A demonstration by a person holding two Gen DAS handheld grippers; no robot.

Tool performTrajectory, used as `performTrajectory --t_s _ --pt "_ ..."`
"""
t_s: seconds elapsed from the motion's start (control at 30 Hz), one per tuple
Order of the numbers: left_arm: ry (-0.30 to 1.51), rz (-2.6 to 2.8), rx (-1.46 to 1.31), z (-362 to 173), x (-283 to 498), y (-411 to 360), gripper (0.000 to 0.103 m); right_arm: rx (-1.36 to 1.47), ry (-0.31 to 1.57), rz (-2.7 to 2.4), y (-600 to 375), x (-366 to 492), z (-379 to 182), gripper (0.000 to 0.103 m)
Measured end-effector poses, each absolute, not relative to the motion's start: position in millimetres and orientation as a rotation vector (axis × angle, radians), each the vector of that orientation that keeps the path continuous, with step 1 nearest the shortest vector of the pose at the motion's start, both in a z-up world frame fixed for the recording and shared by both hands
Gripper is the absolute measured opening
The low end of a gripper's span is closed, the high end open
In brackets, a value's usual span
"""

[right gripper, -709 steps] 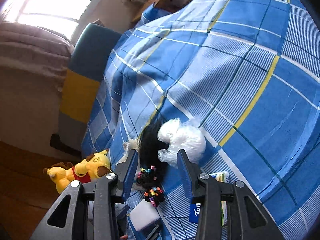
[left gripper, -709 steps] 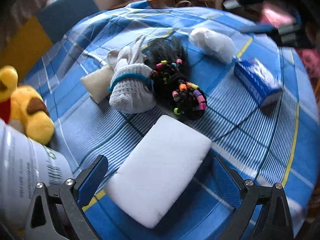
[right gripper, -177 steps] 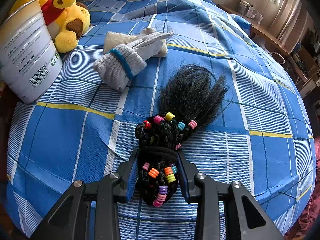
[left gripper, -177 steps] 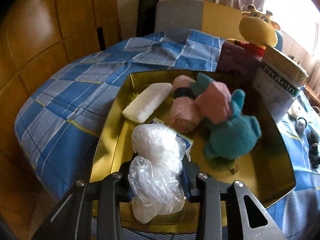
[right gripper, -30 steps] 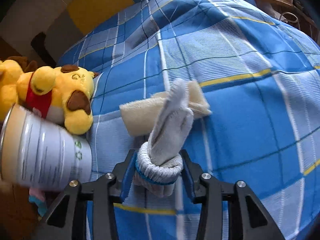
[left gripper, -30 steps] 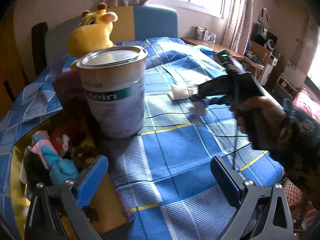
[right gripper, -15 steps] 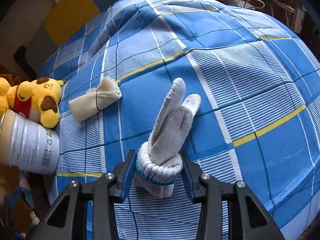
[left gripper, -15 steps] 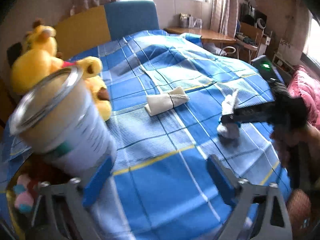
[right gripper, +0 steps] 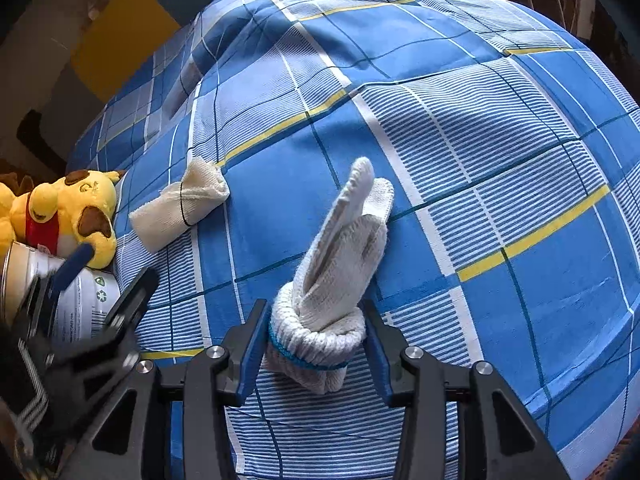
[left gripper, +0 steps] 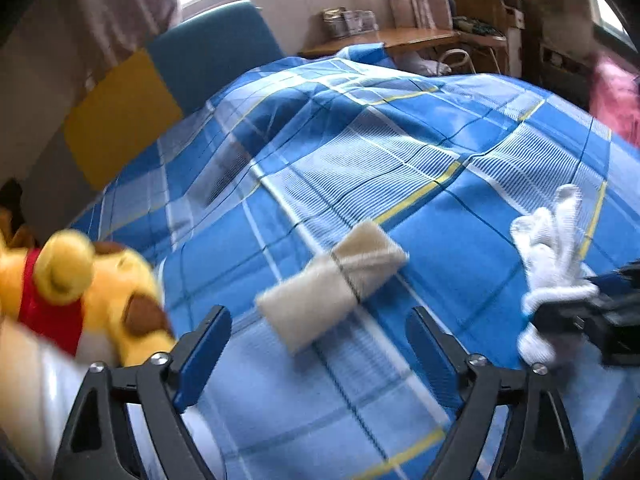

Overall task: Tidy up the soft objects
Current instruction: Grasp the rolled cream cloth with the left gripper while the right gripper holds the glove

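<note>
Since half a second ago the left wrist view has swung off the white tin and onto the rolled cloth; the right wrist view has barely shifted, glove in the same spot between the pads.

Left gripper (left gripper: 318,346): jaws wide and opening, nothing between the blue pads. The cream rolled cloth bound with a thin black band (left gripper: 332,284) lies on the blue plaid bedsheet (left gripper: 400,152) just ahead of the fingertips, no contact. Frame is motion-blurred, so the exact gap is hard to call.

Right gripper (right gripper: 316,344): jaws partly closed and easing open slightly, but both blue pads press the blue-trimmed cuff of the white knitted work glove (right gripper: 332,276). Glove is gripped, its fingers pointing up and away from the camera over the sheet. In the left wrist view the same glove (left gripper: 548,264) shows at the right edge, clamped in the dark right gripper (left gripper: 560,316).

Counts:
- rolled cloth: one, on the sheet left of the glove in the right wrist view (right gripper: 180,206), well apart from it
- knitted glove: one, possibly a pair bundled together, can't tell
- yellow plush toy with red shirt (left gripper: 80,300): one, at the left edge, beside the tin
- white metal tin with printed label (right gripper: 60,300): one, partly hidden behind the left gripper (right gripper: 96,280) in the right wrist view
- grippers: two
</note>
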State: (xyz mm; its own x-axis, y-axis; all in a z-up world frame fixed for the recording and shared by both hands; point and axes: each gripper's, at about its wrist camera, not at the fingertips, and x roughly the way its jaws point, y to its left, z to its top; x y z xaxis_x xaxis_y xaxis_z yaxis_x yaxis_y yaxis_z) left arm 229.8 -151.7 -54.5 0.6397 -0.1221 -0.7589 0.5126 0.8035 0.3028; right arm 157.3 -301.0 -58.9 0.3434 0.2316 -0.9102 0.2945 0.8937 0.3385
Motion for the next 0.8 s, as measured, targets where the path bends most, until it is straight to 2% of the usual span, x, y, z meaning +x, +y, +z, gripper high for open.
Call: performTrajectory --t_s 0.3,0.37,0.4,0.43,0.5,0.6,0.8 --pt "0.824 -0.436 0.555 -88.6 267.9 -173.4 0.092 0.526 1.245 -0.049 -302.4 160.0 -59.3 0.047" --pt "0.823 -0.477 0.509 -89.6 272.3 -174.4 0.089 0.516 1.245 -0.049 -301.1 159.8 -59.1 0.047" --pt "0.841 -0.502 0.478 -90.3 274.8 -173.9 0.08 0.512 1.244 -0.048 -301.3 159.9 -59.0 0.047" --pt "0.862 -0.528 0.444 -90.4 277.2 -174.5 0.067 0.507 1.242 -0.049 -300.6 160.0 -59.1 0.047" --pt "0.898 -0.54 0.389 -88.7 277.6 -172.0 0.061 0.494 1.238 -0.047 -299.0 160.6 -58.9 0.047" --pt "0.94 -0.567 0.305 -86.2 268.7 -163.0 0.058 0.463 1.229 -0.046 -295.1 161.8 -58.2 0.047" --pt "0.974 -0.571 0.213 -74.2 220.9 -140.0 0.057 0.416 1.231 -0.033 -287.8 167.1 -61.5 0.047"
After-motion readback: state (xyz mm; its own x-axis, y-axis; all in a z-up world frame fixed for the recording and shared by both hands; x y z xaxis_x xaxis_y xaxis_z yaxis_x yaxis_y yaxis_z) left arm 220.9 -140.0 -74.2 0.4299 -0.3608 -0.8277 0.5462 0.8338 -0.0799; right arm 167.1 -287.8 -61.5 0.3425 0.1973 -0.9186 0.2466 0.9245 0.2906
